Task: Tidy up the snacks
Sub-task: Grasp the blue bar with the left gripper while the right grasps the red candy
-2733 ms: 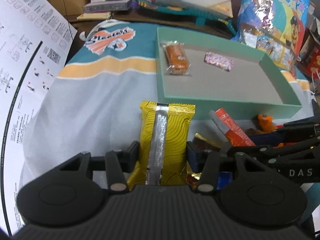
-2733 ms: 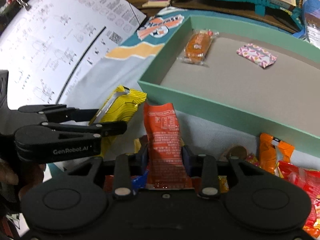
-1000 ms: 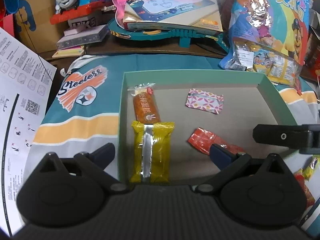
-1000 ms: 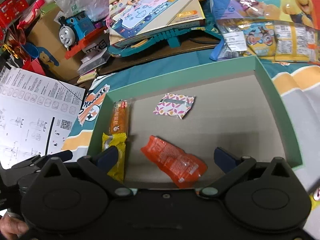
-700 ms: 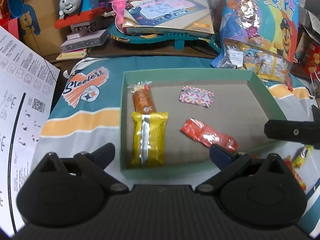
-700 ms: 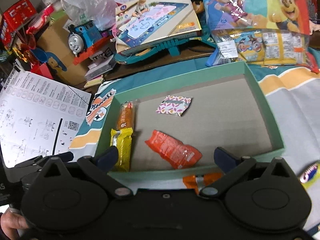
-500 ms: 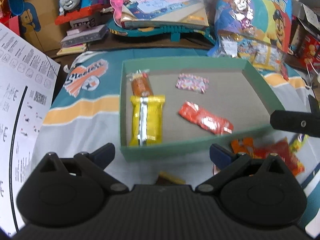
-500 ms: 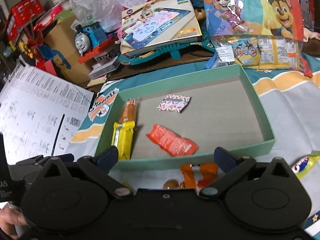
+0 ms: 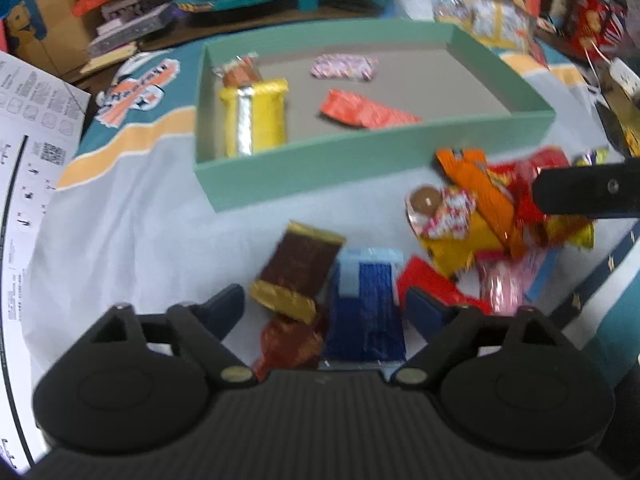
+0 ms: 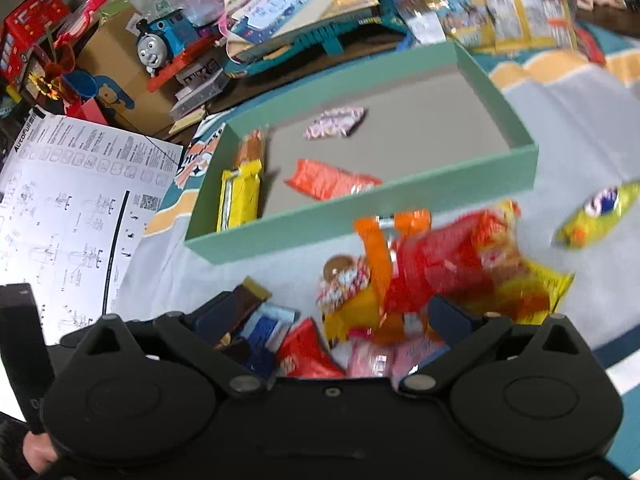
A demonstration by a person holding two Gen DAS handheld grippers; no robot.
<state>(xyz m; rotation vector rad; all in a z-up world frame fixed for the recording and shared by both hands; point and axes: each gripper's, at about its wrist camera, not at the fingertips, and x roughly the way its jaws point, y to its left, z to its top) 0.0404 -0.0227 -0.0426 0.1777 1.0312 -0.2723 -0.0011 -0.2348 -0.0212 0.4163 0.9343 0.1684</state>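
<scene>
Blue snack (image 9: pixel 366 312) between parted left jaws

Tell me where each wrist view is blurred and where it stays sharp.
Left wrist view: the green box and the loose snack pile are smeared by motion blur, while the left gripper stays crisp. Right wrist view: the snack pile is streaked, the instruction sheet readable, straight edges bowed by fisheye.

A grey, teal and orange sports-print cloth (image 9: pixel 132 220) covers the tabletop. On it sit a shallow mint-green cardboard box (image 9: pixel 360 160), a white printed instruction sheet (image 10: pixel 72 208) and a blurred heap of bright foil snack packets (image 10: pixel 432 272), perhaps a dozen
</scene>
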